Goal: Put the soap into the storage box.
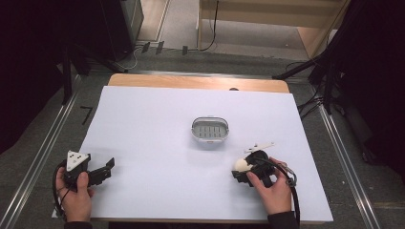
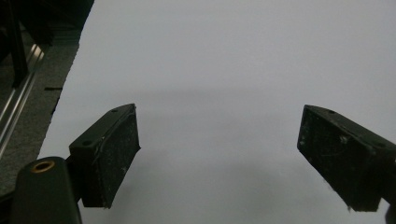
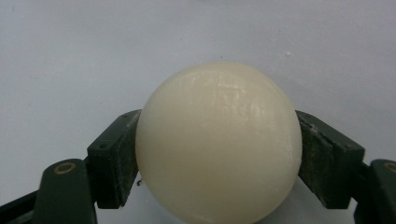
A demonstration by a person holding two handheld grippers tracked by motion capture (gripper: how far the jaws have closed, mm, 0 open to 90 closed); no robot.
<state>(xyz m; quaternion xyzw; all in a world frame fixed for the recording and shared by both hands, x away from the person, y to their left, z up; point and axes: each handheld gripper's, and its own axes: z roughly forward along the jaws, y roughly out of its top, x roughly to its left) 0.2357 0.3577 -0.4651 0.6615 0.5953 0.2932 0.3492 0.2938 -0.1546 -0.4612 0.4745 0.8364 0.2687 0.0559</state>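
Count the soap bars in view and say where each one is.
1. A rounded cream soap bar sits clamped between the jaws of the right gripper, near the table's front right, short of the soap dish.

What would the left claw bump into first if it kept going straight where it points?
Probably nothing soon. The left claw is open, and ahead of it lies bare white table cover. In the high view it aims rightward, roughly toward the right claw holding the cream ball.

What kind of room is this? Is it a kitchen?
Probably not a kitchen; it looks like a lab or workshop for recording. A table under a plain white sheet stands between dark metal frames, with cables on the grey floor. The right claw holds a cream soap ball near a soap dish.
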